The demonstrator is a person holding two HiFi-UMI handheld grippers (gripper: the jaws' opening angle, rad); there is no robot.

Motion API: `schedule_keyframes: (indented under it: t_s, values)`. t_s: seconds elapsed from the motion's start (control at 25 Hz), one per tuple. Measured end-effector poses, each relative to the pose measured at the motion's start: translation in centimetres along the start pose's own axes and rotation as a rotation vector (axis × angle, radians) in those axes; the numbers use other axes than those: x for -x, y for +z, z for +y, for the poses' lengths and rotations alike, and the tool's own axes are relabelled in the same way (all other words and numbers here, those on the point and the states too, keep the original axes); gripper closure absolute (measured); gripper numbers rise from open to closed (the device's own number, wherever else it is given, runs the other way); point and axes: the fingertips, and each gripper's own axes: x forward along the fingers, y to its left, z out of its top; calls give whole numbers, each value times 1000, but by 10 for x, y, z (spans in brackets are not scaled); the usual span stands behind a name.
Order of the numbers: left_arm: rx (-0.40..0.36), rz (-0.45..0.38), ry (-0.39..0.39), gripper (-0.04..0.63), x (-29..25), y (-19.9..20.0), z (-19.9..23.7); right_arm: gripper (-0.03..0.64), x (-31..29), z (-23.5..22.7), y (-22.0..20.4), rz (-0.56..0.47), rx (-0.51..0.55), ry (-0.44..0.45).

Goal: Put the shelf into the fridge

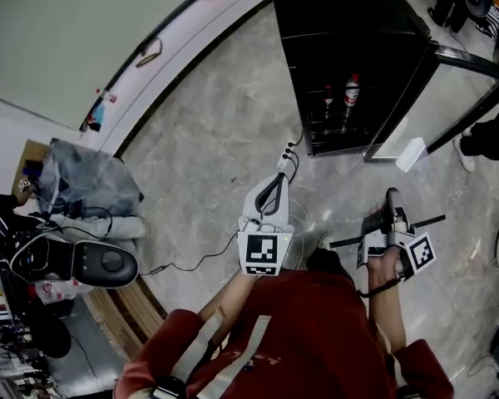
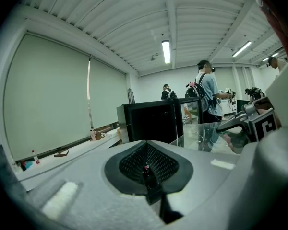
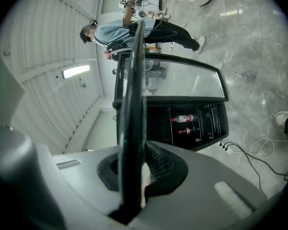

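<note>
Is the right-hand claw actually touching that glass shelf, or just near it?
Touching. The right gripper view shows the right gripper closed on the glass shelf, which stands edge-on and is clamped between the jaws with no gap.

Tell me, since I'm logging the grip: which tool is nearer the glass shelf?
Right. The right tool is clamped on the shelf; the left tool sits to its left, empty, not touching.

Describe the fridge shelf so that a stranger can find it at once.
Start at the black fridge with its glass door open, then look toward the person in the red top. Their right claw is shut on a thin glass shelf with a dark rim; unlike the door, it is loose.
</note>
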Motion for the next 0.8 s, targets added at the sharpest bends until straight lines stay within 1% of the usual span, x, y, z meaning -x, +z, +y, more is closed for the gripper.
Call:
schedule_keyframes:
  t_s: [0.12,0.32,0.56,0.8]
  values:
    - [18,0,26,597,-23,6,-4,607,-26,3,10,26,-11,3]
    - [24,-2,72,597,-48,14,-3,607,-63,11,17,63,-3,6]
    - [53,1,85,598,-73,12,9,607,-98,17,12,83,7,8]
    - [68,3,69,598,-108,11,30,607,-138,21,3,74,14,4]
